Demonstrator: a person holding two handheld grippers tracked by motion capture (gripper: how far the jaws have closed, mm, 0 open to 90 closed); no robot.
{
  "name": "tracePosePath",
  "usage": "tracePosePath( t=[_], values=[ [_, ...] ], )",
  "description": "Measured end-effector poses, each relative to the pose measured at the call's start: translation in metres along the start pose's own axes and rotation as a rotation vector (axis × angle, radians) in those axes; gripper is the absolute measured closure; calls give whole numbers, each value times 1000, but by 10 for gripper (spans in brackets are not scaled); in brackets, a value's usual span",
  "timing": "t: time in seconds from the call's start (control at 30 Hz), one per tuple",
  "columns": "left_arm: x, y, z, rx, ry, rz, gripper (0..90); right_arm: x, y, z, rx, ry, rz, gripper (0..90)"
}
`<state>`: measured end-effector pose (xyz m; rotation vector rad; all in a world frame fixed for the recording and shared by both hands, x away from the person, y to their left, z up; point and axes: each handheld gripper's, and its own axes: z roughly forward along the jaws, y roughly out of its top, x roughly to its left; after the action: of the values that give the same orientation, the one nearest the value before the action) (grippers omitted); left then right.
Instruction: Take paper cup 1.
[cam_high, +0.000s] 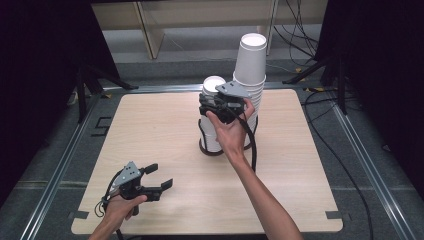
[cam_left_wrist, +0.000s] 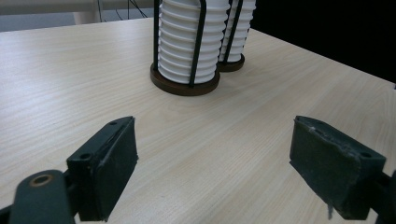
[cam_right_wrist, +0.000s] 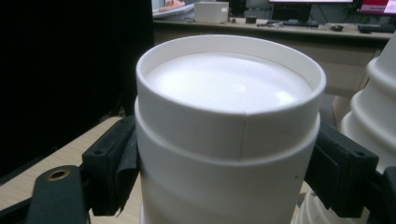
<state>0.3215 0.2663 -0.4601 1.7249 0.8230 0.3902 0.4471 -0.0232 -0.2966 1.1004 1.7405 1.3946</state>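
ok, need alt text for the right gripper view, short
The right gripper is shut on an upside-down white paper cup, one black pad pressed to each side, the cup's recessed base facing up. A second stack of white cups rises at the right edge, with a wooden table below and a dark curtain behind.

A light wooden counter (cam_high: 165, 150) fills the middle of the high view, its corners rounded, set on a grey floor (cam_high: 380, 170) with metal rails (cam_high: 60, 170) along both sides. Black cables (cam_high: 300, 30) lie tangled at the upper right, and black stand legs (cam_high: 92, 80) show at the upper left and upper right. A pale shelf unit (cam_high: 150, 25) stands along the top edge. In the right gripper view, a desk (cam_right_wrist: 280, 28) with a small white box (cam_right_wrist: 211, 11) runs across the top.
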Motion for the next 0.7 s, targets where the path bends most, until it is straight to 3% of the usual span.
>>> tracePosePath(
  t=[0.07,0.4,0.5,0.7],
  values=[
    [0,0,0,4,4,-3,147,0,5,-5,-4,4,14,201],
    [0,0,0,10,6,-4,148,0,20,-36,-76,77,-24,201],
    [0,0,0,8,5,-8,148,2,19,-47,-75,130,-13,201],
    [0,0,0,5,1,-8,148,4,3,-65,-70,205,-60,201]
  ],
)
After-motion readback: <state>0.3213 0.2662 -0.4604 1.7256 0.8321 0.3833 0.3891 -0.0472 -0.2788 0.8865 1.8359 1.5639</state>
